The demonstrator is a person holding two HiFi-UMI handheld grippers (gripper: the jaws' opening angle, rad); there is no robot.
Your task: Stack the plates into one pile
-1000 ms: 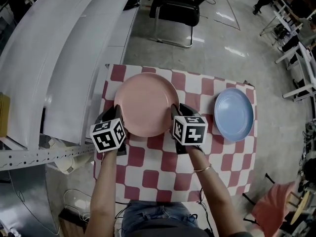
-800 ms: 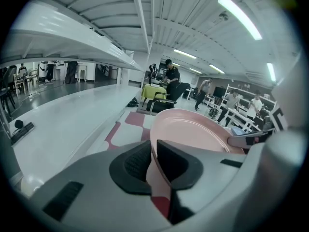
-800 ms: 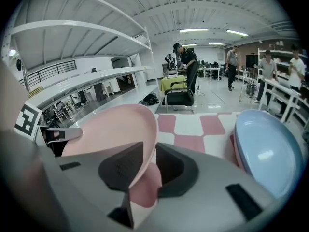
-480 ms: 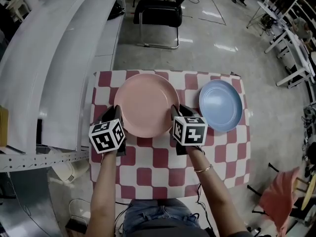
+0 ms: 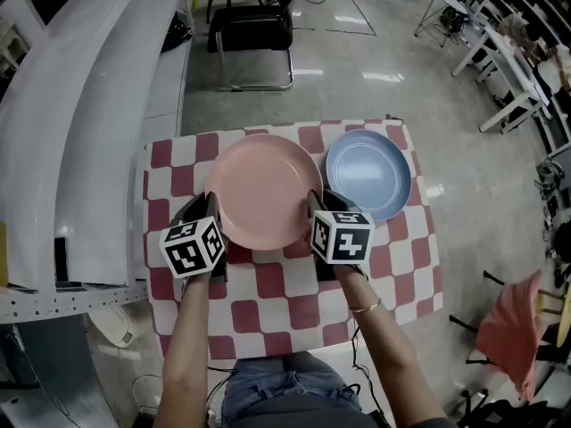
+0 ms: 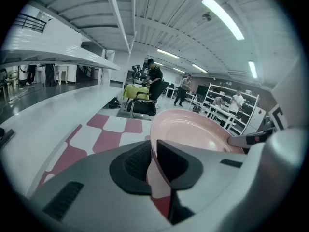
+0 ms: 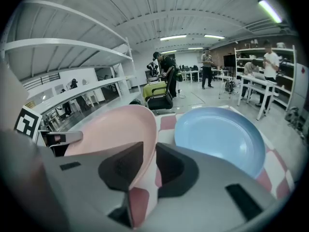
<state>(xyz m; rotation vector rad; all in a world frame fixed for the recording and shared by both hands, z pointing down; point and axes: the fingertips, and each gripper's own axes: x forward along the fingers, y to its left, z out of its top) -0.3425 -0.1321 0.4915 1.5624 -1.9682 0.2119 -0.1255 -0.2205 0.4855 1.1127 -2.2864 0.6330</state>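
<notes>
The pink plate is held above the checked table, just beside the blue plate, with opposite rims clamped by the left gripper and right gripper. Uneven lowering could let a thin rim slip, or knock the blue edge.

The surface is covered edge to edge by a red-and-white checkered cloth. A blue plate is laid flat, face up, directly on the cloth near the far right corner, just inside the cloth's border.
</notes>
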